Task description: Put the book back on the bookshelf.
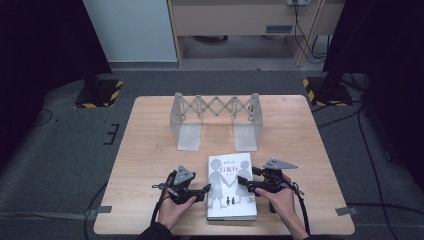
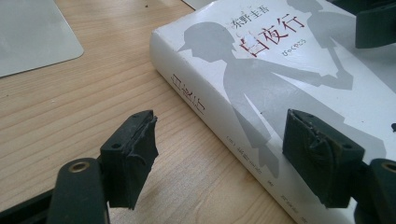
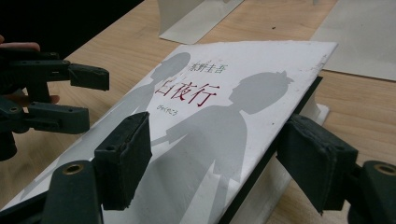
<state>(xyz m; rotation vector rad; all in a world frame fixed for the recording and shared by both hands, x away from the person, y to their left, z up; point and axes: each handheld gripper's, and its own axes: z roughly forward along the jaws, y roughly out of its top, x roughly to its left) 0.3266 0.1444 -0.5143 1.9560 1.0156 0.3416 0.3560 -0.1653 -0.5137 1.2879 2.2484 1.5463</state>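
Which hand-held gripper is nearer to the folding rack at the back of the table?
Right, slightly. The right hand-held gripper sits over the book, below the rack. The left hand-held gripper lies lower, at the book's left edge.

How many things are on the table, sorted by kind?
Book: 1
Folding rack: 1
Grippers held at the book: 2, left and right
Total: 4

Book [image 1: 232,187] on table [image 1: 150,150], folding rack [image 1: 216,120] behind, claws flanking book
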